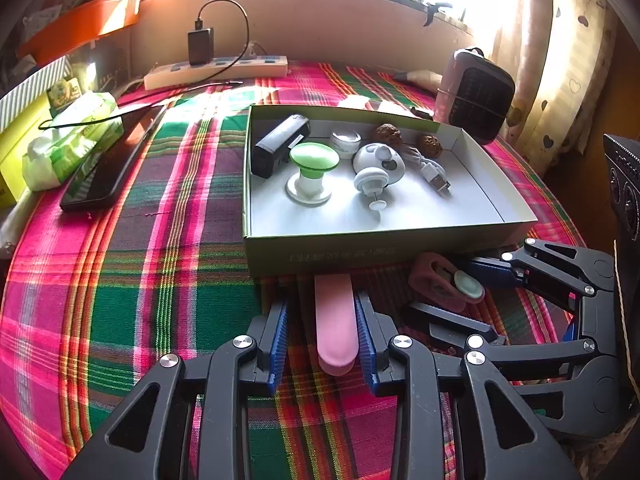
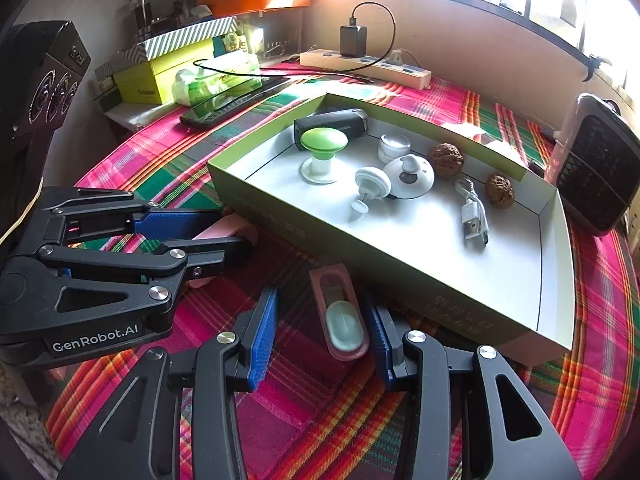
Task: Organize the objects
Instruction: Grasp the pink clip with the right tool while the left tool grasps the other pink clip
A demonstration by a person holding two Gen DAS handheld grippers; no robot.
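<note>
Two grippers are straddling objects: left gripper jaws half open around the pink bar, right gripper likewise around the case. Box at twelve o'clock; lifting carelessly risks snagging its wall.

"GenRobot.AI" in white letters on the black body of the left gripper, right wrist view, readable. Faint pale print on the green box outer near wall, both views, not legible. Small dark print on the yellow-green carton at the table's far left edge, too small to read.
</note>
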